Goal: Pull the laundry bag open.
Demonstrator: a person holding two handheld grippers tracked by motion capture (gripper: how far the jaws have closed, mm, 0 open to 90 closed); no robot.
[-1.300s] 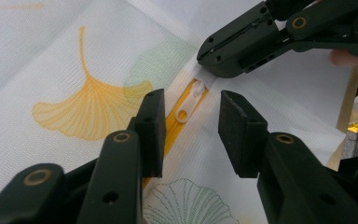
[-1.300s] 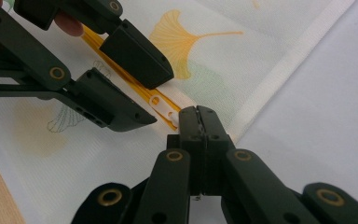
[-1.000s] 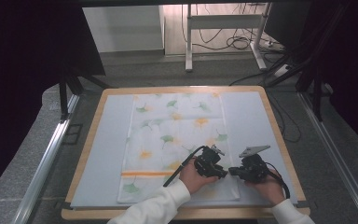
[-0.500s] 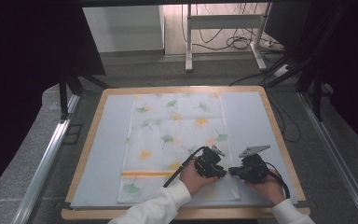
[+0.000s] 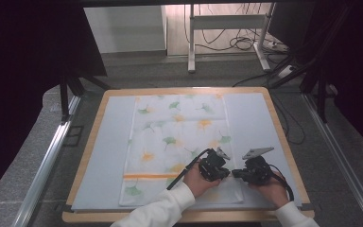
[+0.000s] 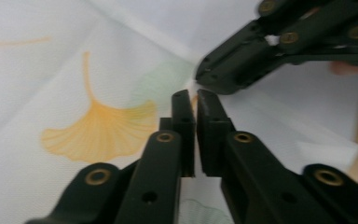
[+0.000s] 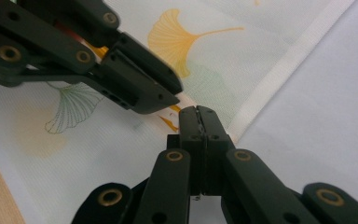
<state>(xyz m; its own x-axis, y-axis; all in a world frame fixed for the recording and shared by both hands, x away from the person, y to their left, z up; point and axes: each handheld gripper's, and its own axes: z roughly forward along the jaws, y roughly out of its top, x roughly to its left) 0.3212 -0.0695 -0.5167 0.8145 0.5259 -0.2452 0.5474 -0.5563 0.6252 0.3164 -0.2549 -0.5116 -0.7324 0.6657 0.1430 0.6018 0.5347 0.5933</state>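
One leaf-printed cloth (image 5: 179, 142) lies flat on the table (image 5: 255, 118); near its 4 o'clock corner both grippers meet tip to tip. Left gripper (image 6: 195, 100) has just closed, pinching fabric; right gripper (image 7: 198, 114) is clamped on the cloth.

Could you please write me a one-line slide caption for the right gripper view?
Right gripper, jaws shut, at the hem of a leaf-print cloth, with the left gripper close beside it.
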